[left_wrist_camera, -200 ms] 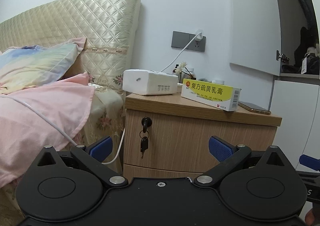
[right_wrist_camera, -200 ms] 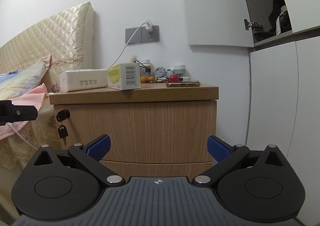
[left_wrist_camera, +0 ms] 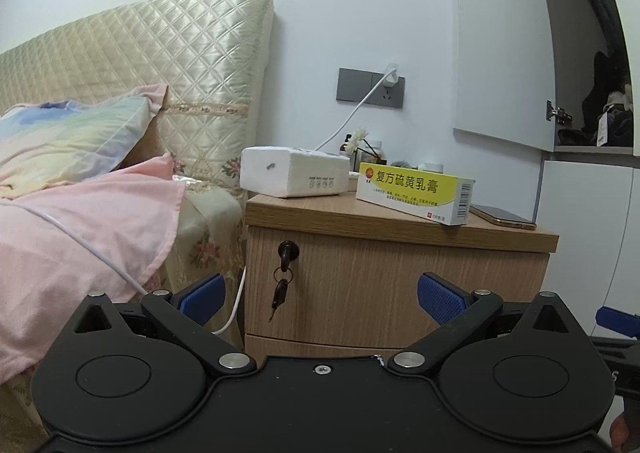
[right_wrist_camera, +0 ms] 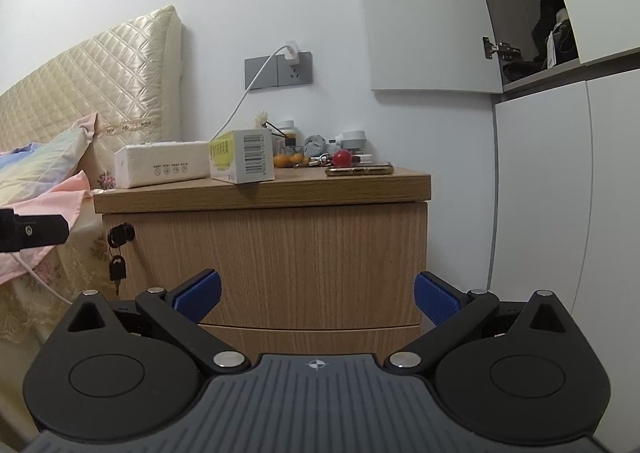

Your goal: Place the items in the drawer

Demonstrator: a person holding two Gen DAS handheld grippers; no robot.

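The drawer [left_wrist_camera: 384, 281] is the closed upper front of a wooden nightstand [right_wrist_camera: 264, 193], with a key [left_wrist_camera: 287, 253] in its lock at about 10 o'clock on the panel and a second key hanging from it. On the top, toward 12 o'clock from both cameras, stands a yellow-and-white ointment box [left_wrist_camera: 416, 192]; a white tissue pack [left_wrist_camera: 294, 177] sits just beside it at 9 o'clock, and a phone [right_wrist_camera: 360, 171] lies at its 3 o'clock. Small bottles and a red ball [right_wrist_camera: 342, 158] crowd the back. A white cable [right_wrist_camera: 256, 93] runs down from a wall socket. The left gripper [left_wrist_camera: 320, 295] faces the drawer front with its jaws spread wide, holding nothing; the right gripper [right_wrist_camera: 318, 295] is likewise wide and empty. A bed with a pink blanket [left_wrist_camera: 80, 237] lies at 9 o'clock.
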